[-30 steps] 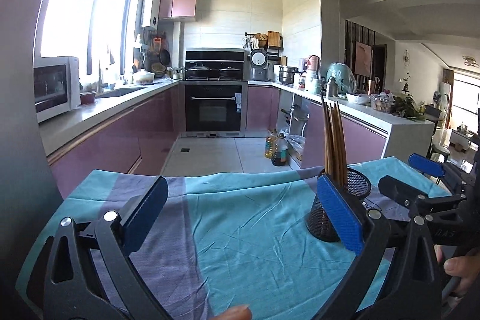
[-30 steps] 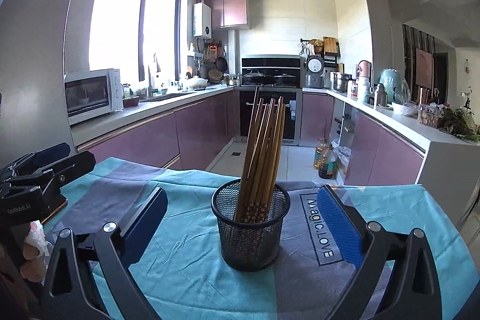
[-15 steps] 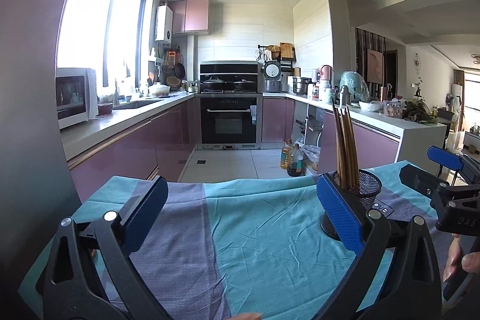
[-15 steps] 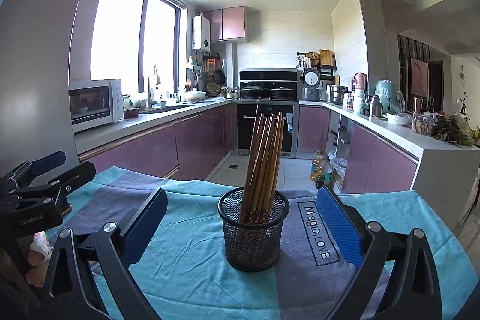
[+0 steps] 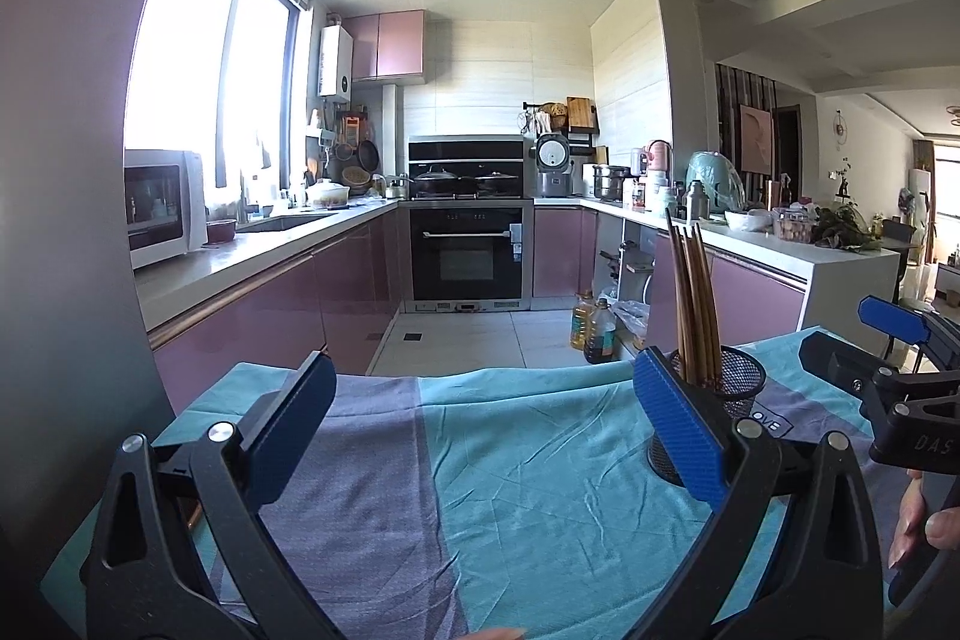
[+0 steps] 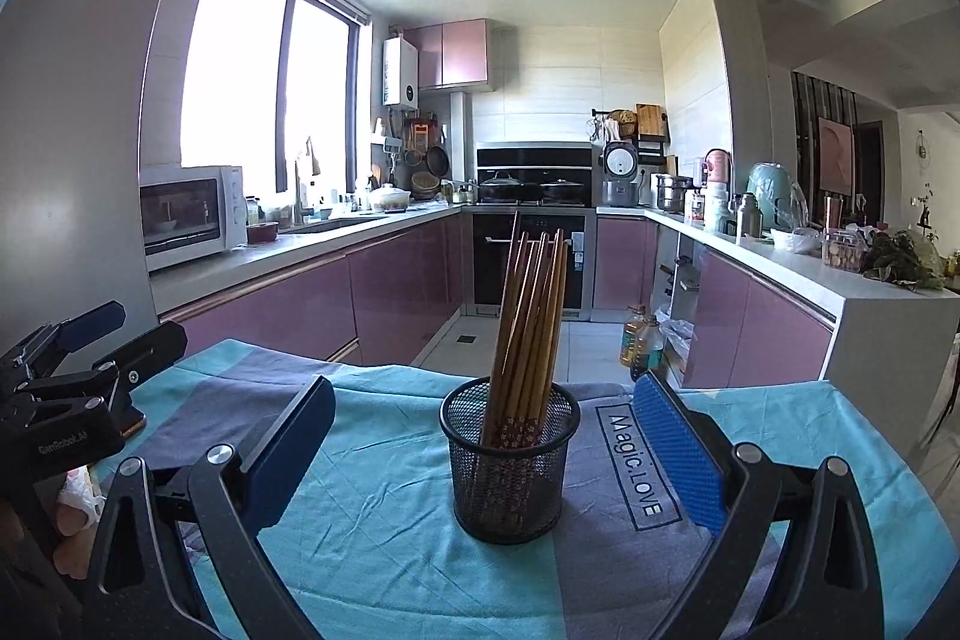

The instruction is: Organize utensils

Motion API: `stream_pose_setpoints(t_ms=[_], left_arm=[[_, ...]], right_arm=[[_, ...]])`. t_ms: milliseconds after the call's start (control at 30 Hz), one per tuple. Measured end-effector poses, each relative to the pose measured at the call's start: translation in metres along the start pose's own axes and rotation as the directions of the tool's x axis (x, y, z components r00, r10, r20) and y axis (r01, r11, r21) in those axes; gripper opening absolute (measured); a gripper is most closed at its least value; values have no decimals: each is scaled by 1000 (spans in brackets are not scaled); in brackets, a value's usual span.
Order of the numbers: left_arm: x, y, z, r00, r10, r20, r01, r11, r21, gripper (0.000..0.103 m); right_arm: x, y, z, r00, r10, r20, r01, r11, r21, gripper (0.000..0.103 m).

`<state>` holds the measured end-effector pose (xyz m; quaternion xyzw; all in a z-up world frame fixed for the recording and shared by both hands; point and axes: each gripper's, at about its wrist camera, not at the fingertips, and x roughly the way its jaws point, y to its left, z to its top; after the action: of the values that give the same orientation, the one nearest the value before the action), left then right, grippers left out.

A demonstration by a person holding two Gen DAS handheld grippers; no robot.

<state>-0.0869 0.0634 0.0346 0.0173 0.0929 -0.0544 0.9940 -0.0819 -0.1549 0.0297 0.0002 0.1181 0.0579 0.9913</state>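
Kitchen backdrop, purple cabinets, oven at far wall. Teal-and-grey cloth covers table. Left gripper at left, jaws spread wide, nothing held. Black mesh holder upright mid-cloth, chopsticks bundled inside, leaning slightly. Right gripper jaws wide apart, flanking holder without touching, empty.

Mauve cabinets line a U-shaped kitchen; bright window (glare hides whatever lies outside), black oven, pale tiled floor.
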Motion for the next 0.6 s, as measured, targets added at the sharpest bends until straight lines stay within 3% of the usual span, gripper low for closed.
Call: stream_pose_setpoints(t_ms=[600], left_arm=[[-2, 0, 1, 1000, -2, 10, 3, 1000, -9, 98]], right_arm=[[-2, 1, 0, 1000, -4, 12, 4, 1000, 1, 96]])
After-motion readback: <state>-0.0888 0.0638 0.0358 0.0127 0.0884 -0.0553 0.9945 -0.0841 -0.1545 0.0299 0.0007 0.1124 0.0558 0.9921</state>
